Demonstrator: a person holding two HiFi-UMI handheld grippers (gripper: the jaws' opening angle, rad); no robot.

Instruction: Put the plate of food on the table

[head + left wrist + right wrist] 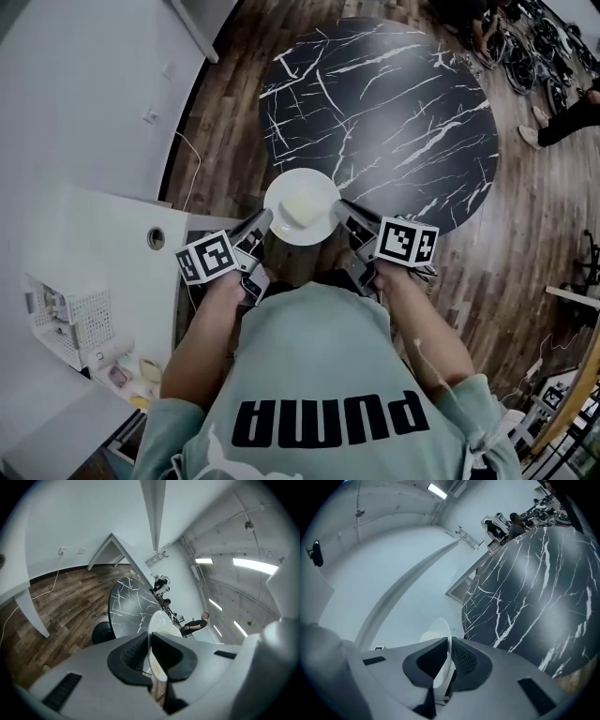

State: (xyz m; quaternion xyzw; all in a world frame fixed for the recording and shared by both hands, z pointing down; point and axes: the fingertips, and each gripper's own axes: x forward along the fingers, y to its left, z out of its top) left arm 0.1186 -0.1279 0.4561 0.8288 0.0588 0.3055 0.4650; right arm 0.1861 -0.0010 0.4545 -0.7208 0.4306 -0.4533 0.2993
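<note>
person's shirt [319,375] fills the near edge. plate [277,199] w/ pale food [305,206] hangs at the near rim of the dark marble table [394,112]. left gripper [261,223] pinches its left rim, right gripper [343,211] its right, jaws nearly closed. prob not set down yet; left to do: lower + let go.
</note>
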